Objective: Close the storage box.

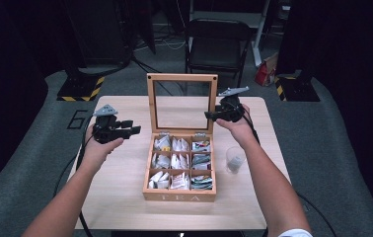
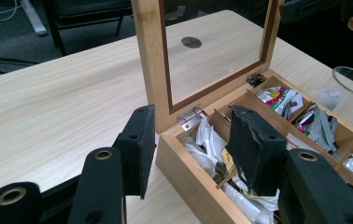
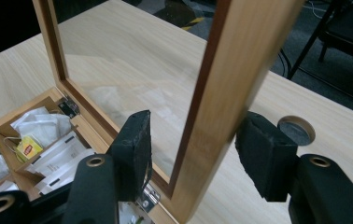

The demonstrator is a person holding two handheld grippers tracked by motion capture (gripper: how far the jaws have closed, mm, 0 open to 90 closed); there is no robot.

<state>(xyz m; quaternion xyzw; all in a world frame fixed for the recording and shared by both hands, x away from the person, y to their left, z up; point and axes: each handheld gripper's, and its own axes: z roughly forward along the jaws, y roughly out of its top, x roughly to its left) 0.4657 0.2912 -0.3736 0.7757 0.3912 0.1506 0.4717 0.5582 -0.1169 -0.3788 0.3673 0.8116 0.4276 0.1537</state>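
1. On the left, your left gripper (image 1: 125, 129) hangs over the pale wooden table (image 1: 120, 197), just beside the left wall of the light wooden tea box with nine compartments of tea bags (image 1: 179, 196). Its jaws stand apart with nothing between them, so it is released.

2. In the middle, the box sits on the table with its glass-paned wooden lid (image 1: 182, 101) standing upright on the back hinges.

3. On the right, your right gripper (image 1: 213, 115) sits at the lid's right frame rail (image 3: 230, 93). The right gripper view shows the rail between the two pads with a gap on each side, so that gripper is open around it, not clenched yet.

4. Risks, as I judge them: close off-centre and one pad may land on the glass rather than the wood. Swing the lid without steadying the box and the whole box could slide or tip. The clear plastic cup (image 1: 234, 159) stands near your right forearm and could be knocked over.

5. The high view gives the overall layout and the cup beside your arm, but not the pad gaps. The right gripper view settles those. The left gripper view shows the silver hinge (image 2: 191, 115) and the near compartments up close.
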